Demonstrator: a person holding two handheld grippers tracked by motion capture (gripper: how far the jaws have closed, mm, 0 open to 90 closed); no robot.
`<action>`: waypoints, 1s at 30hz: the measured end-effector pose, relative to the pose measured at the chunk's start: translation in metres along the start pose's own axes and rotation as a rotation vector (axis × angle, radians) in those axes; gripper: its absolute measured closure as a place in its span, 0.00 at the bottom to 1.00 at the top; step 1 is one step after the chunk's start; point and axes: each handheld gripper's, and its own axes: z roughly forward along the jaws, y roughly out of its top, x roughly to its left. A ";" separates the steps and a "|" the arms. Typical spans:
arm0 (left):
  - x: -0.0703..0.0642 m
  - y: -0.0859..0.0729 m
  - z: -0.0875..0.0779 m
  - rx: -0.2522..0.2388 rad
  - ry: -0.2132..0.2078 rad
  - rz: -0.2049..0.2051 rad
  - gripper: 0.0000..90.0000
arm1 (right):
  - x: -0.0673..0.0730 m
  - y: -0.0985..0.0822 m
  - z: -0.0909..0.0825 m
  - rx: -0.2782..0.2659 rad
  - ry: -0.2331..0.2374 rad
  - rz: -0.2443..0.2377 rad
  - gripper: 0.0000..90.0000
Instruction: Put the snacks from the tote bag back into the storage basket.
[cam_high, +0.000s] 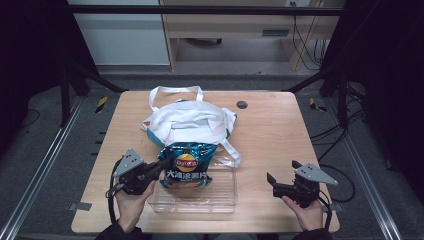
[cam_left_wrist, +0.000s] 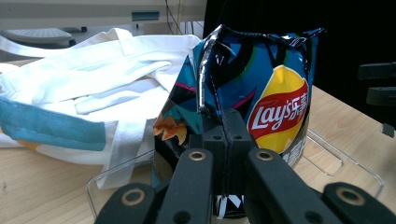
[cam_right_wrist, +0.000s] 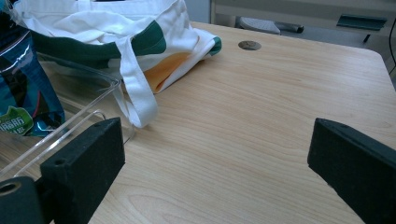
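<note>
A blue Lay's chip bag (cam_high: 187, 170) stands in a clear plastic tray (cam_high: 222, 200) near the table's front. My left gripper (cam_high: 161, 166) is shut on the bag's left edge; in the left gripper view the crinkled edge of the chip bag (cam_left_wrist: 280, 93) is pinched between the closed jaws of the left gripper (cam_left_wrist: 224, 128). Behind it lies a white tote bag (cam_high: 190, 122) with teal trim. My right gripper (cam_high: 281, 171) rests at the front right, open and holding nothing. The right gripper view has the right gripper (cam_right_wrist: 215, 154) over bare wood, the chip bag (cam_right_wrist: 18, 93) at far left.
The tote bag's straps (cam_high: 175, 92) loop toward the far edge, and one strap (cam_right_wrist: 137, 98) hangs over the tray's corner (cam_right_wrist: 70, 126). A round cable hole (cam_high: 242, 104) sits in the table at the back right. Bare wood spreads across the right half (cam_high: 280, 135).
</note>
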 end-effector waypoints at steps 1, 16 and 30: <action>0.000 0.000 0.000 0.001 0.004 0.000 1.00 | 0.000 0.000 0.000 0.000 0.001 0.001 0.05; 0.006 0.000 0.006 0.003 0.039 -0.022 0.99 | 0.001 0.000 0.001 0.004 0.002 -0.002 0.05; 0.011 0.002 0.014 -0.011 0.050 -0.028 0.96 | 0.001 0.000 0.002 0.006 0.004 -0.002 0.05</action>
